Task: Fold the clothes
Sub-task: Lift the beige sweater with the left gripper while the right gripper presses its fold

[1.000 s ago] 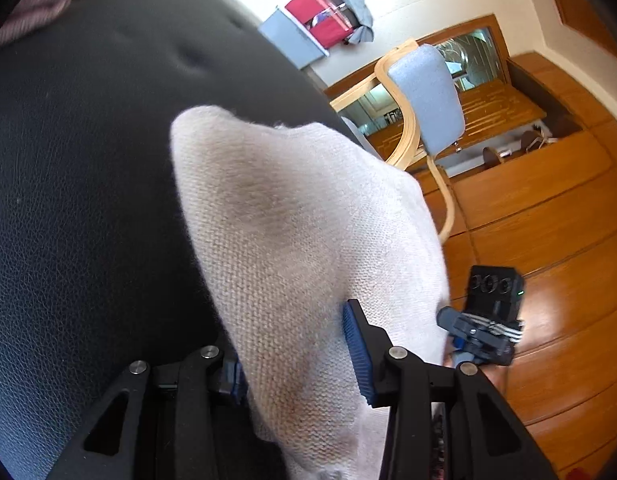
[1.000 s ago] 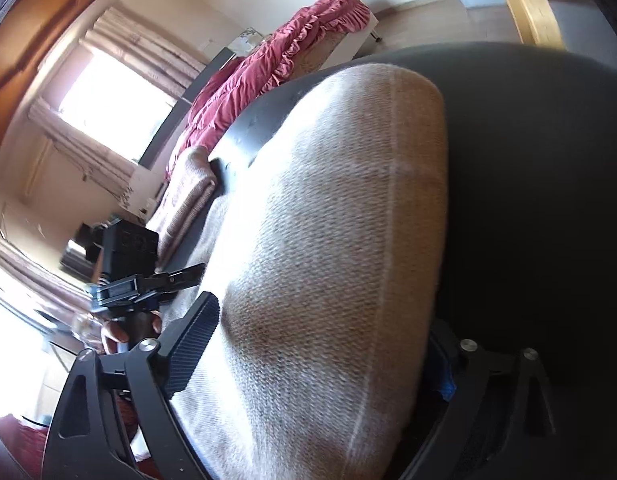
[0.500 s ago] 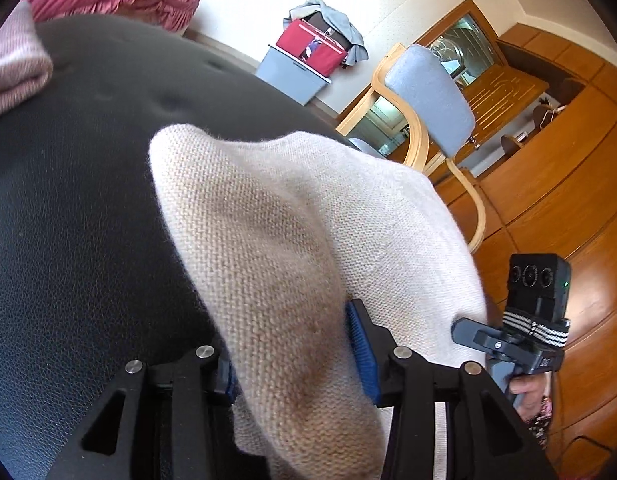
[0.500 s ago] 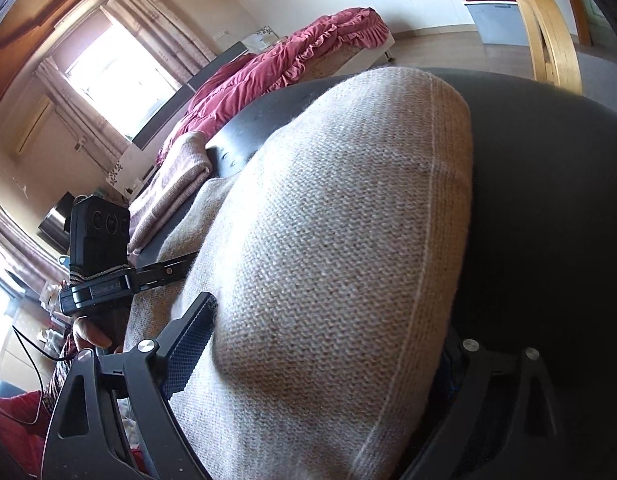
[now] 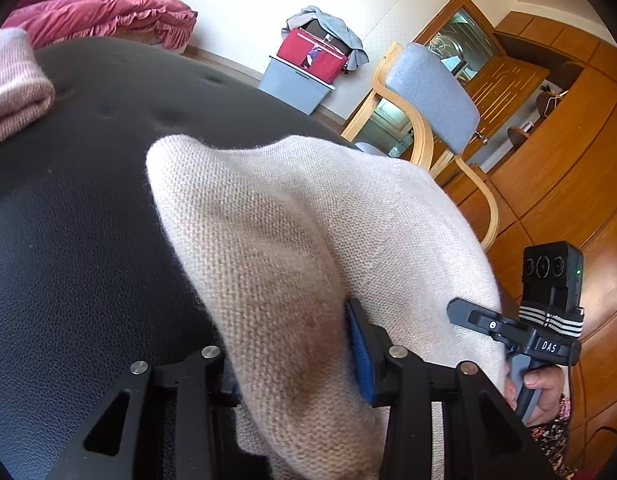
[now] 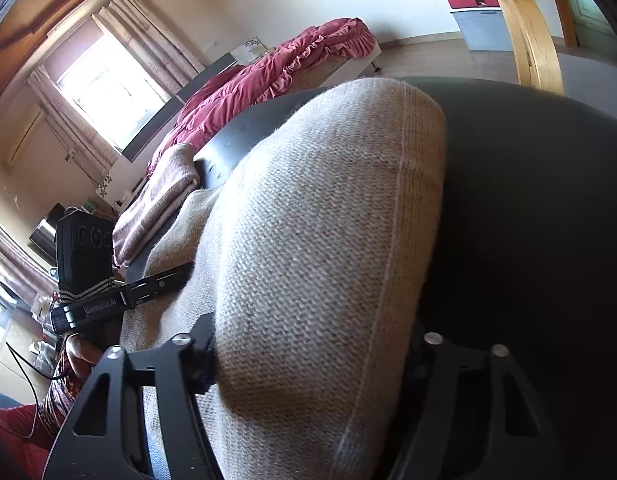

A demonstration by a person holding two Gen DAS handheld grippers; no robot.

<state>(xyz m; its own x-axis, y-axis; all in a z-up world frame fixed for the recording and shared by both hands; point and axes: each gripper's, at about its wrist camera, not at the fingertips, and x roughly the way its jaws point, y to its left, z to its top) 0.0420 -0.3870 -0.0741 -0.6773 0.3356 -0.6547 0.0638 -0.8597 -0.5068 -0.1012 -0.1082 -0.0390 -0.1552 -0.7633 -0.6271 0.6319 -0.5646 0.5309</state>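
Beige knit garment (image 5: 292, 240): soft, limp, light; best gripped at folded edges. Left gripper (image 5: 292, 364) and right gripper (image 6: 312, 356) fingers were closing, cloth between them.

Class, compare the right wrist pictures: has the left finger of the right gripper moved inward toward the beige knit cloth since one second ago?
Yes. The right gripper is closing: its left finger now presses into the beige knit cloth, which bulges between the jaws over the black cushion.

Coarse beige knit garment (image 5: 292, 248), grained black leather (image 5: 68, 240)
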